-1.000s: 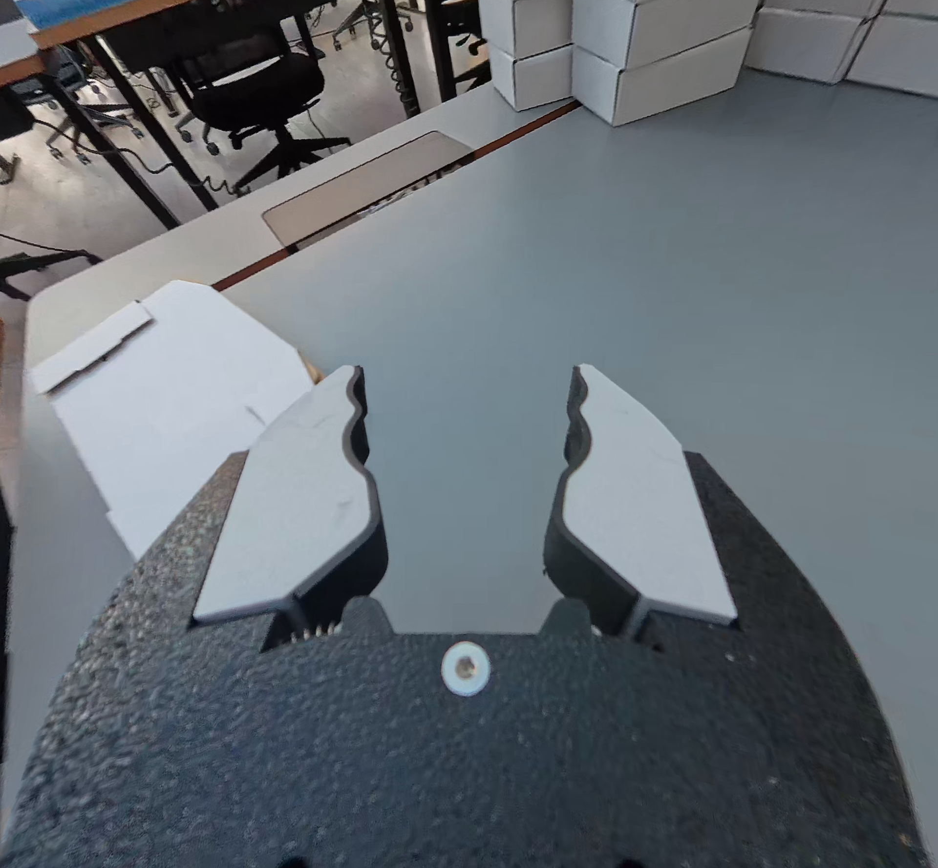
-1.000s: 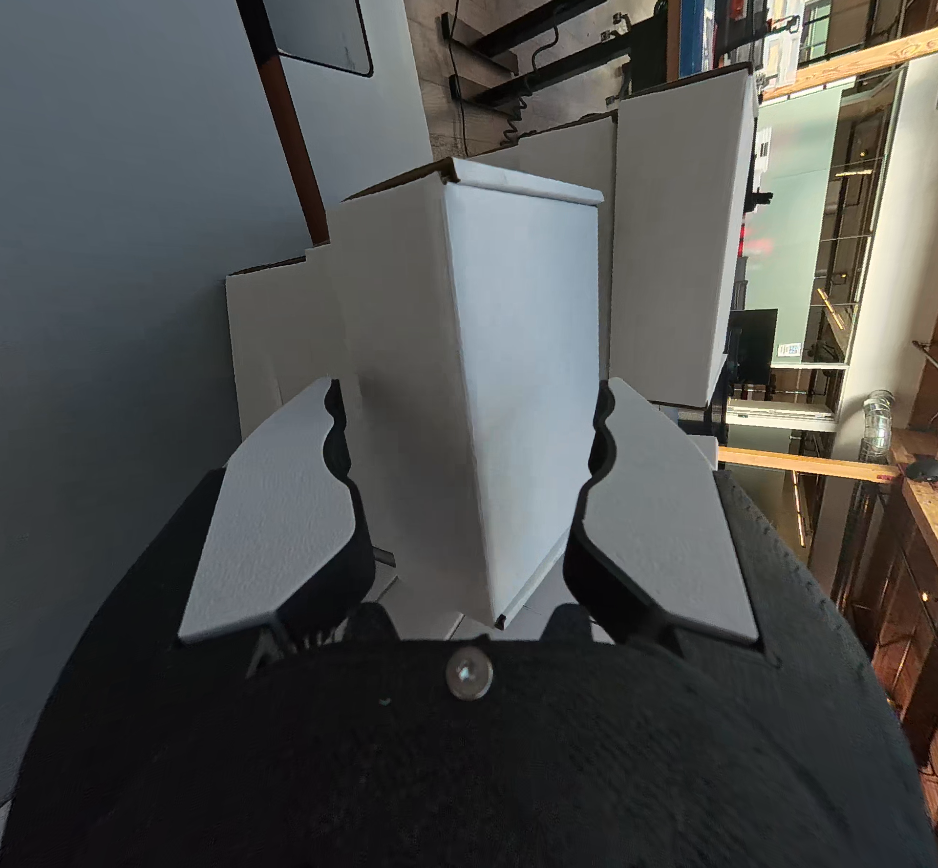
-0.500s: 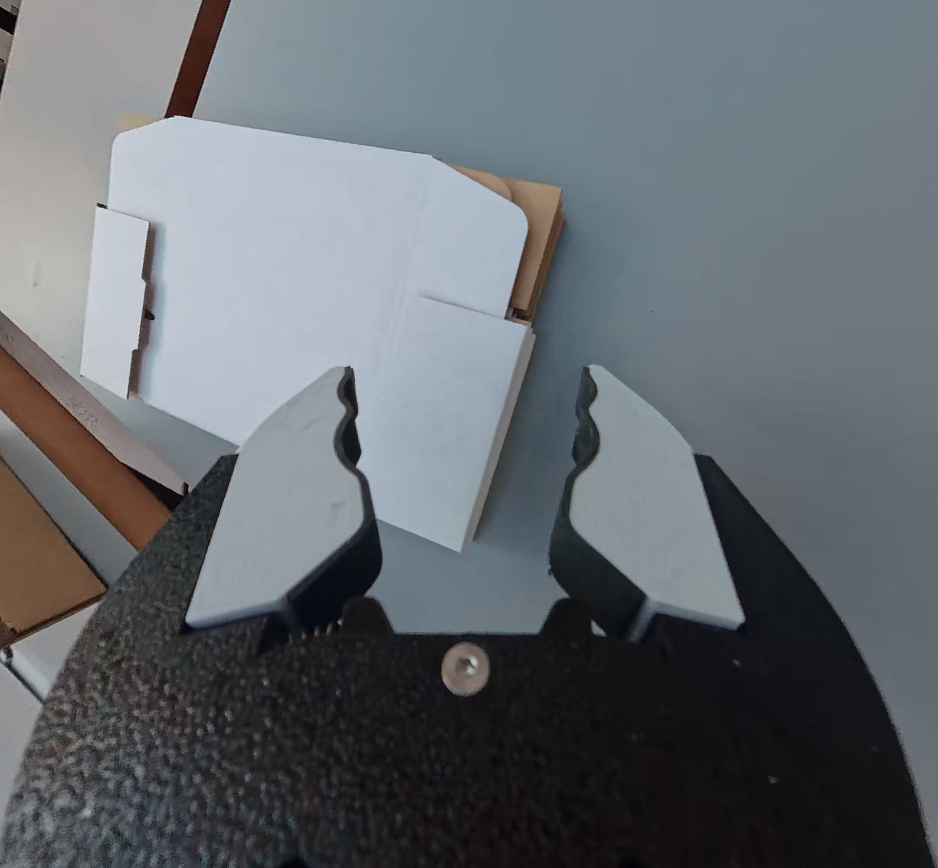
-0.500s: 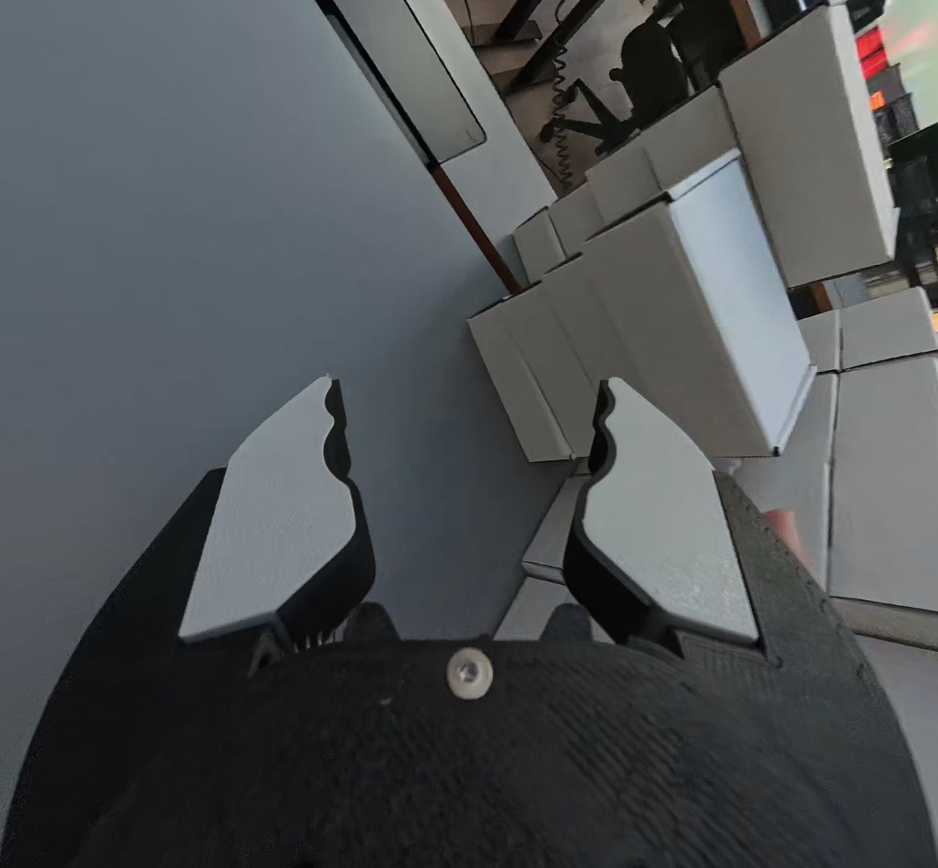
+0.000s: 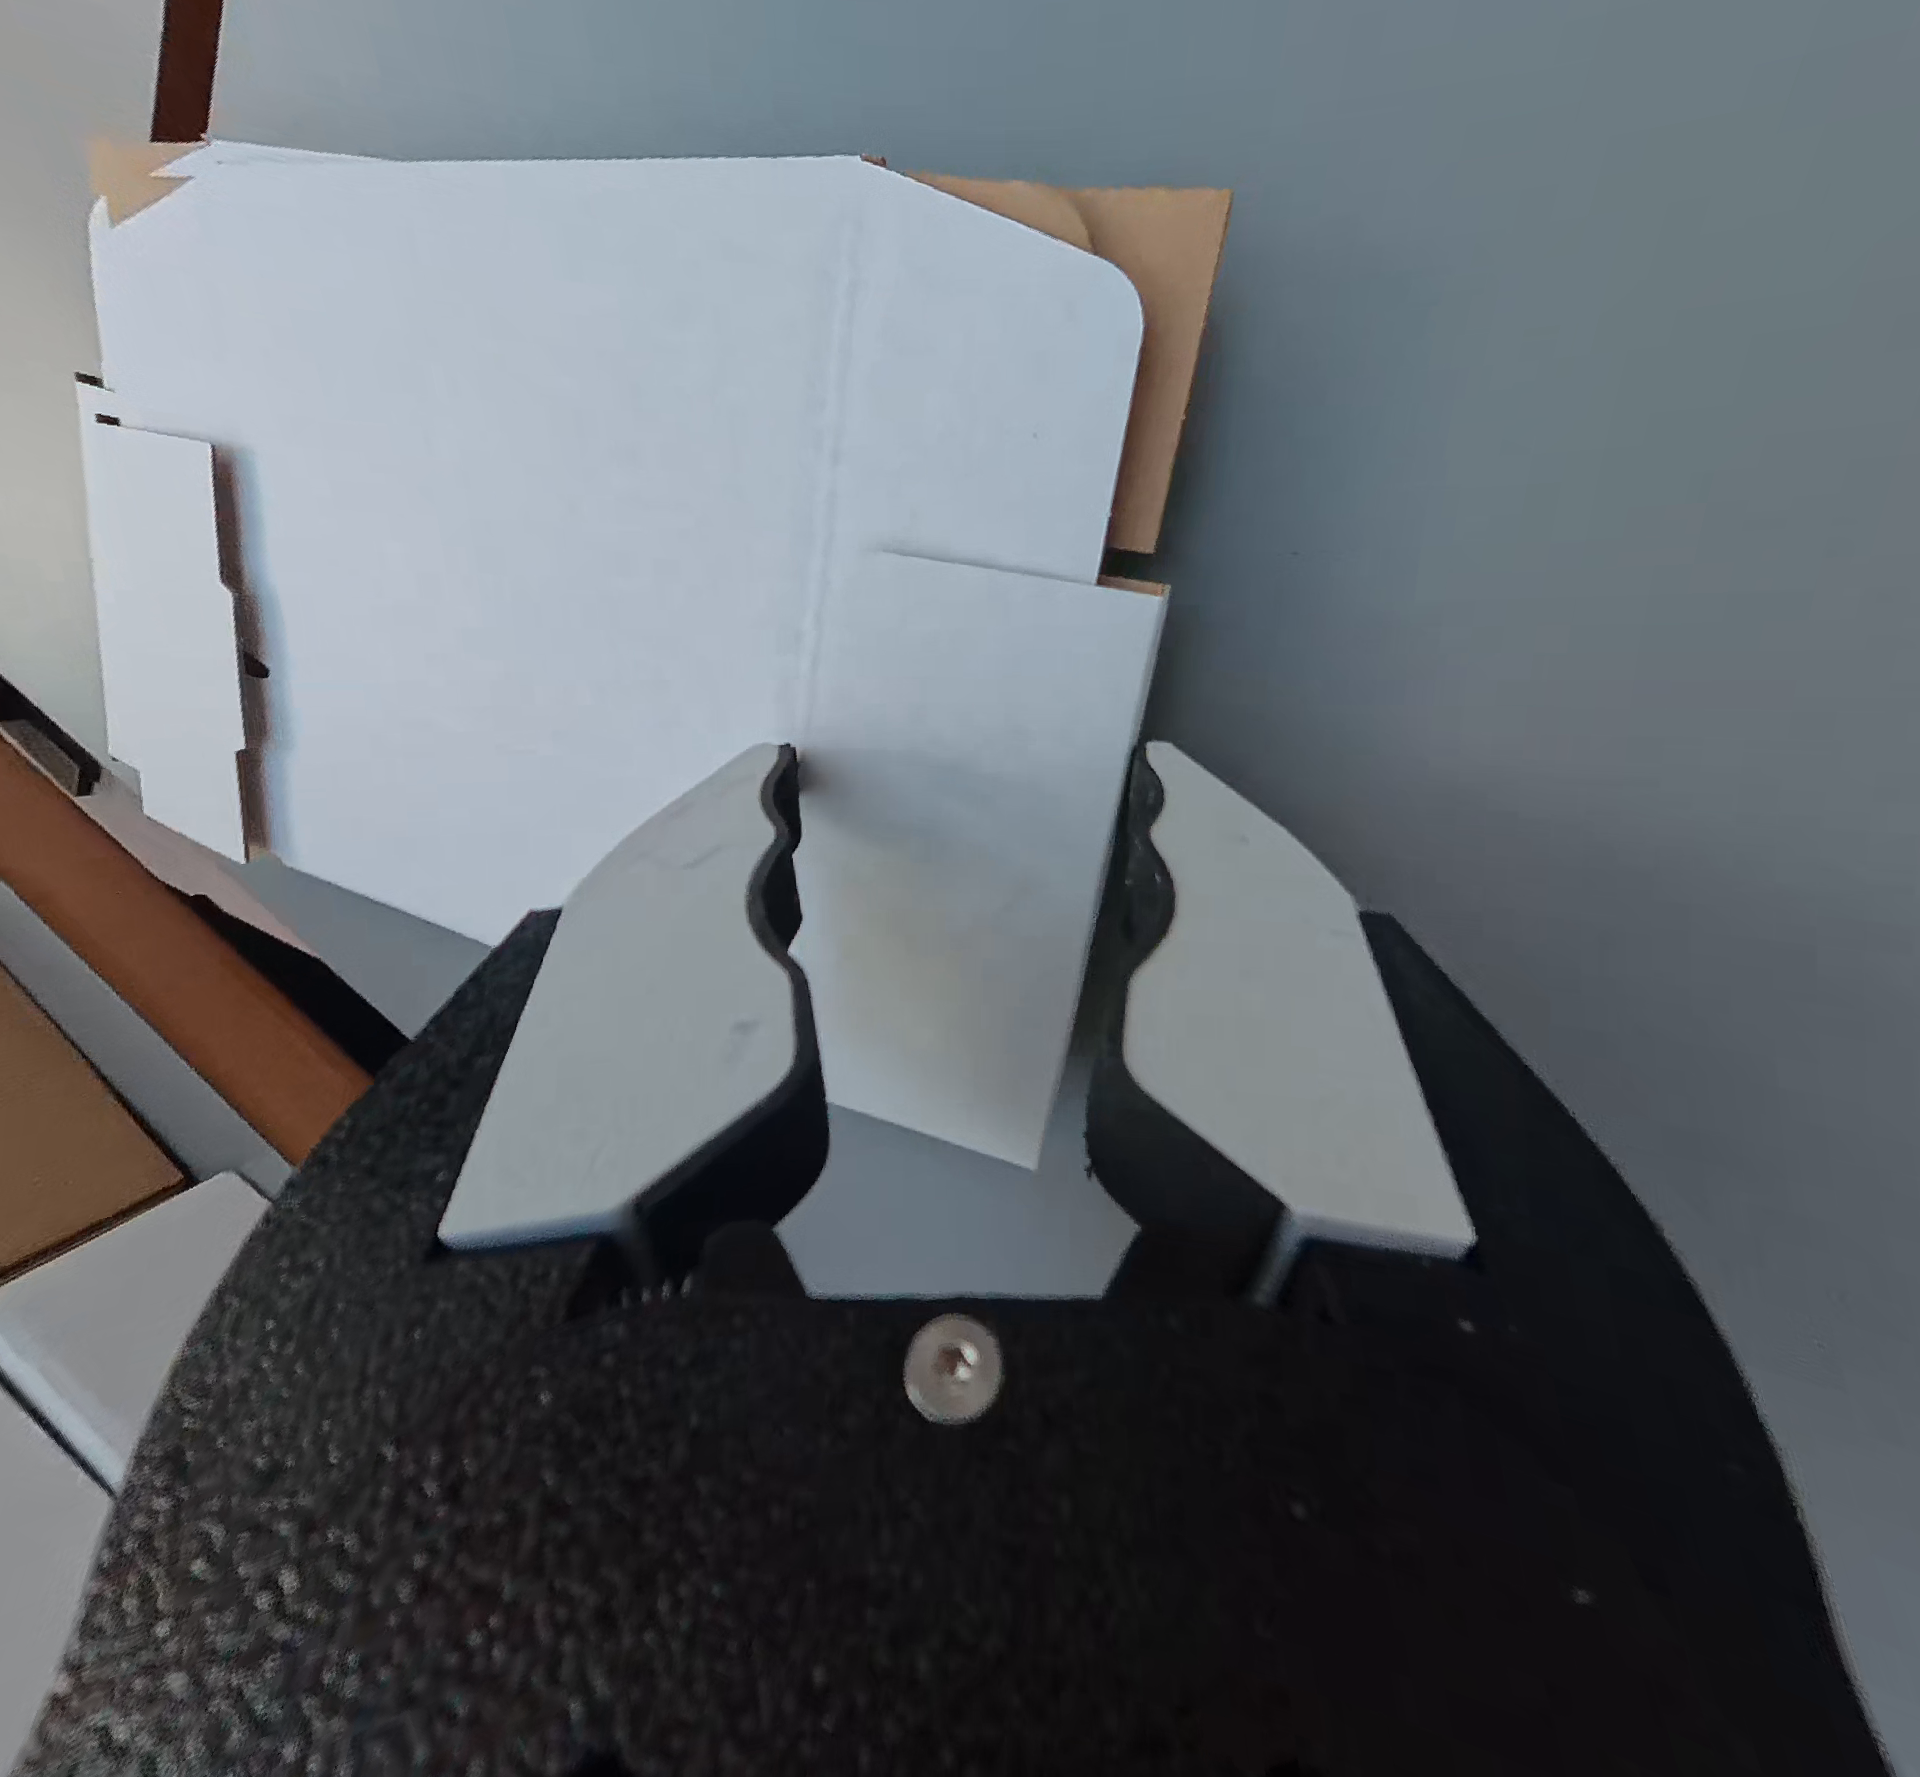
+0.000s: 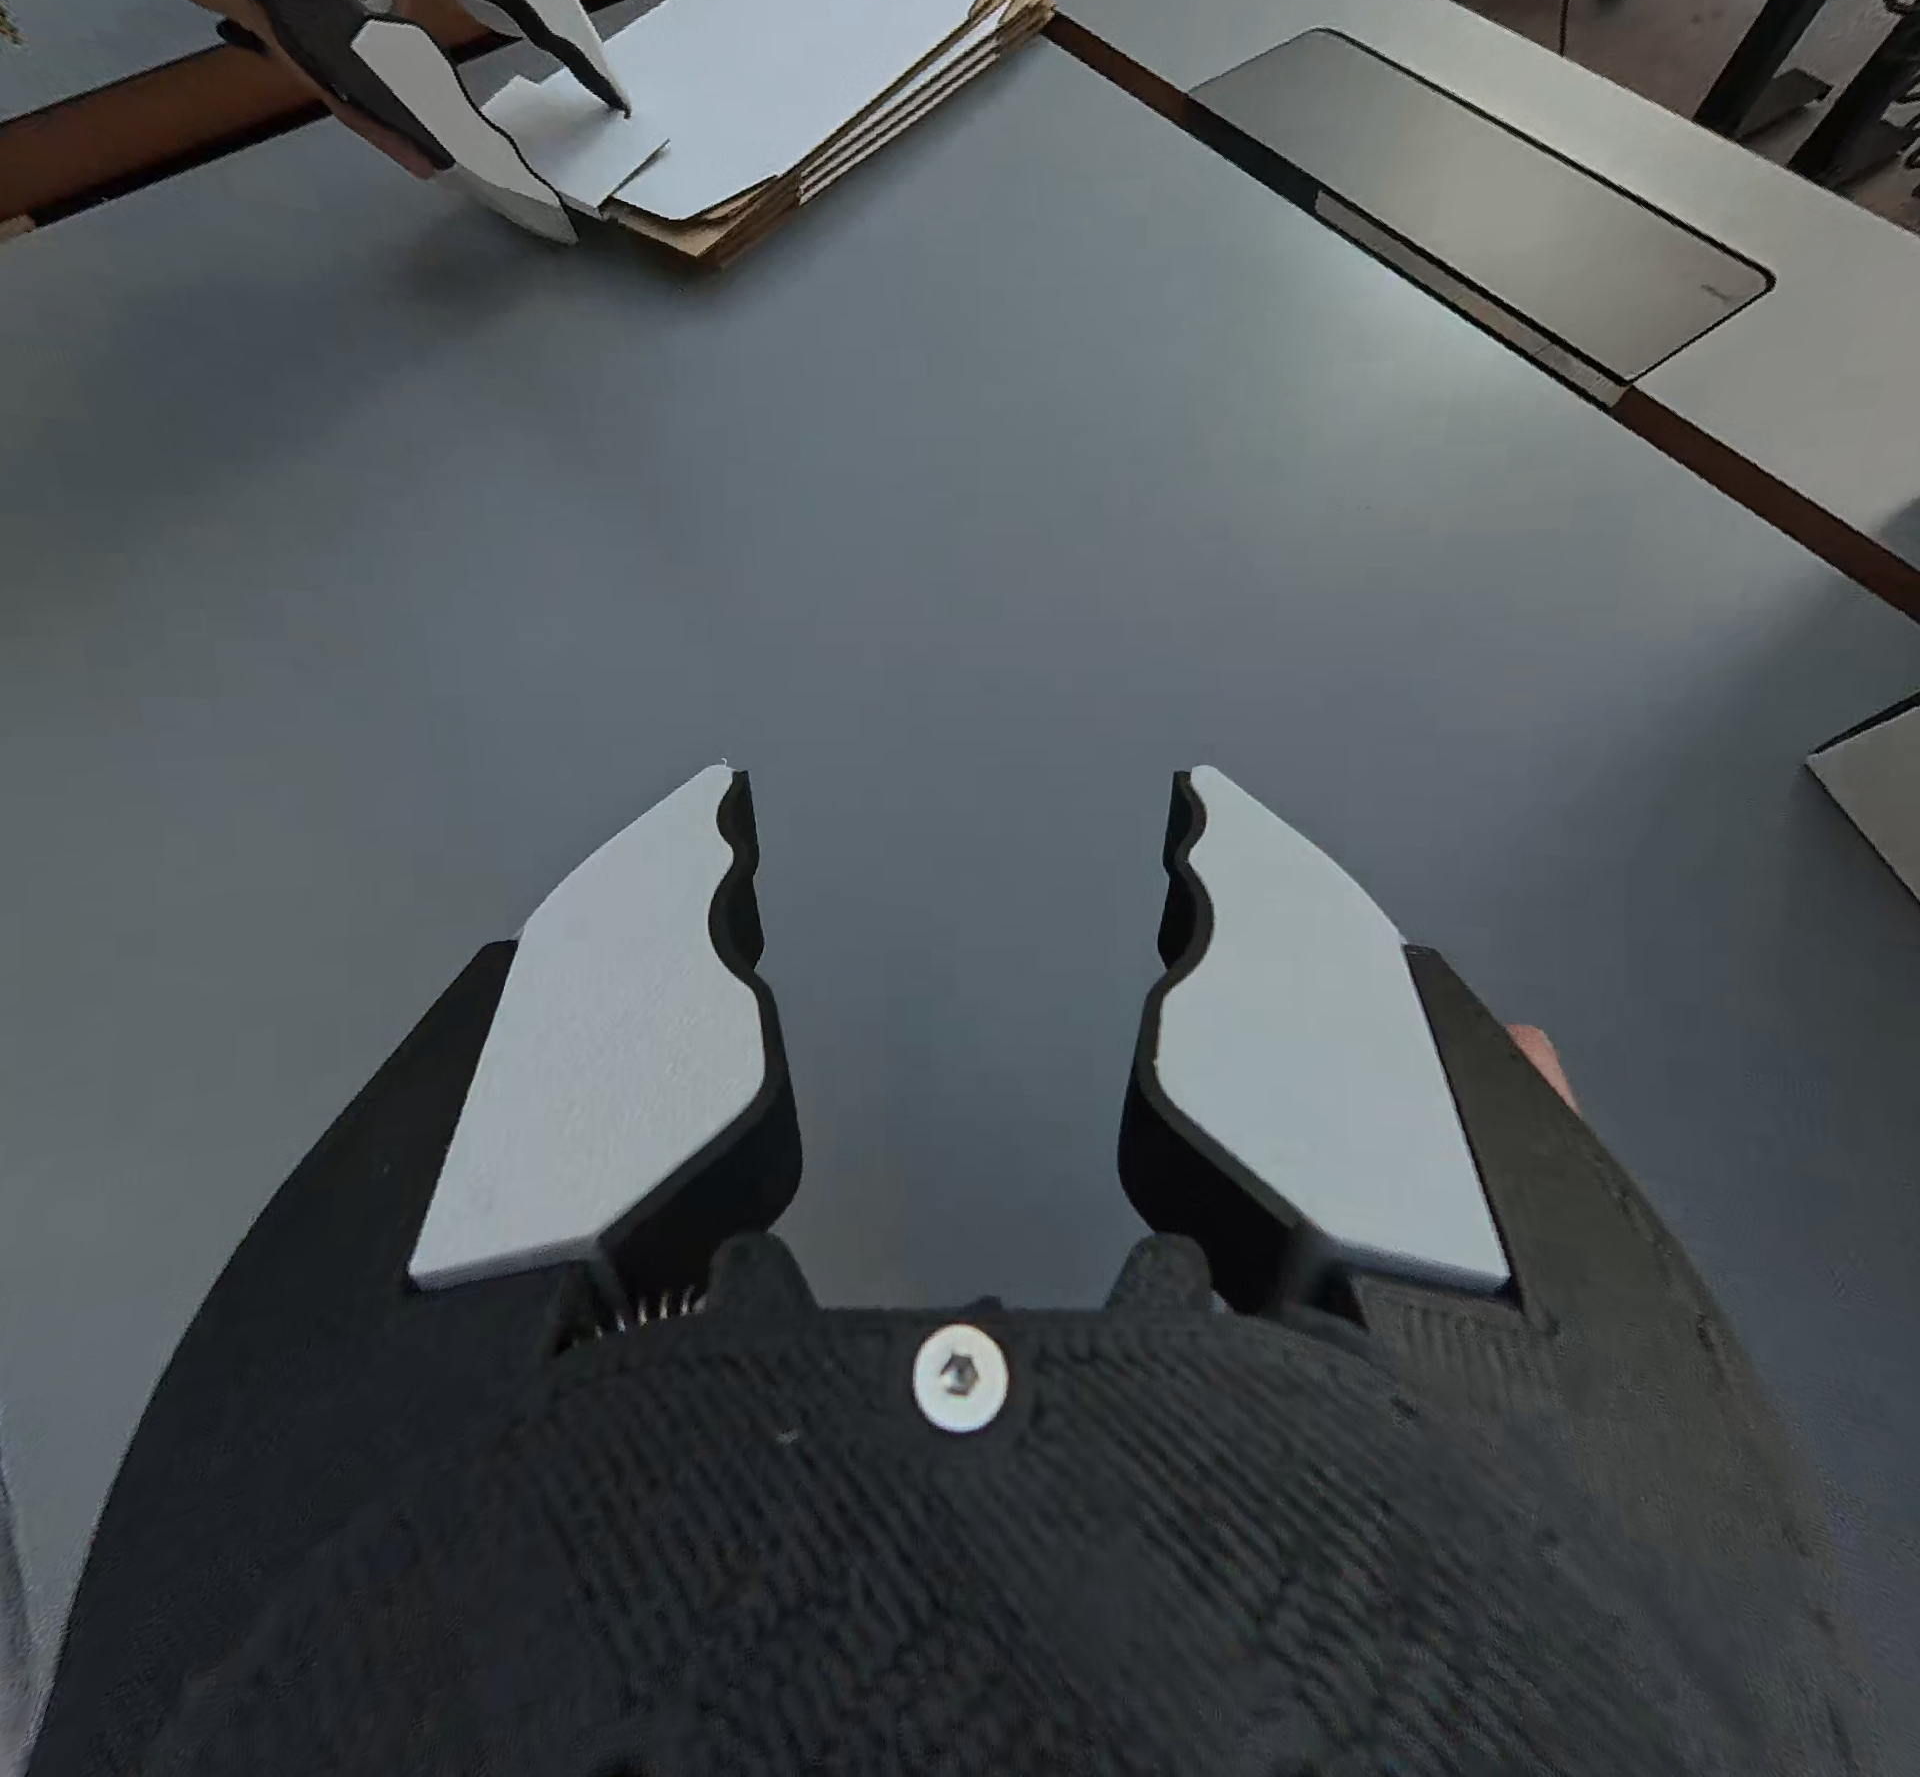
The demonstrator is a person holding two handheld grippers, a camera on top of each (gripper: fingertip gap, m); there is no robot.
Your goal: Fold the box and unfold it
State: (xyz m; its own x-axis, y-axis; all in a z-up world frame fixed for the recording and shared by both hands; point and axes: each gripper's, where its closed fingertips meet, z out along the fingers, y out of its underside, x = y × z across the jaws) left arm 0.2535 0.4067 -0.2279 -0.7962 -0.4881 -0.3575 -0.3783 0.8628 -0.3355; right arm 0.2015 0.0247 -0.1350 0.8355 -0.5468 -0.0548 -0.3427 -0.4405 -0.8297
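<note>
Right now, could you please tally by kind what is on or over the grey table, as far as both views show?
Stacks of flat box blanks: 1 (sheet count unclear)
Grippers: 2, the left gripper at the stack and the right gripper over the bare table
Total: 3

Left gripper (image 5: 961, 771) has been swung from open table down onto the stack of flat boxes (image 5: 582, 501), its jaws now straddling the top sheet's near flap (image 5: 966, 792), one tip on it. Right gripper (image 6: 961, 782) has been turned away from the assembled white boxes & is now held open over bare grey table (image 6: 935, 480).
</note>
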